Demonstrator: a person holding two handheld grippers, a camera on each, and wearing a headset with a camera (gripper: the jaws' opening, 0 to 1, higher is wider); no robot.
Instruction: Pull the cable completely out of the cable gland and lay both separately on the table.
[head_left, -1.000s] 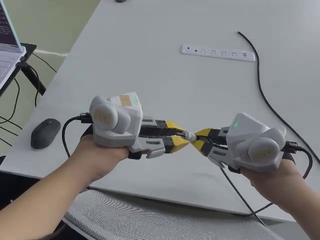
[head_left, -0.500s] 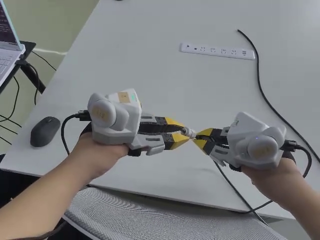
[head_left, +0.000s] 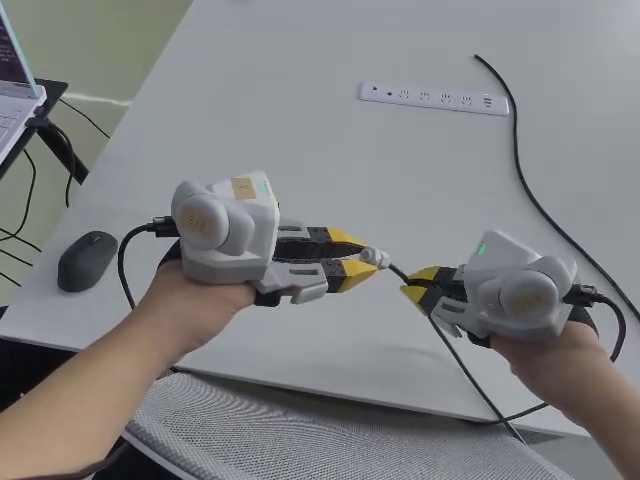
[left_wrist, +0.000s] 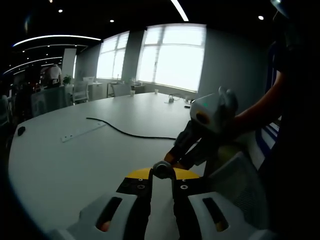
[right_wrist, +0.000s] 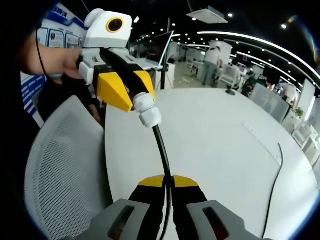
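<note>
Your left gripper (head_left: 358, 264) has its jaws closed tight on the white cable gland (head_left: 372, 258), which you hold in the air above the near edge of the table (head_left: 300, 130). Your right gripper (head_left: 417, 288) is clamped on the black cable (head_left: 398, 272) just beside the gland. The cable enters the gland, and its free length hangs down below your right hand. In the right gripper view, the writing on the blue poster (right_wrist: 62, 20) is too small to read.

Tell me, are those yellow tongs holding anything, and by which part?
Yes. The left tongs clamp the white cable gland by its rear end; the right tongs pinch the black cable a little way out from the gland.
</note>
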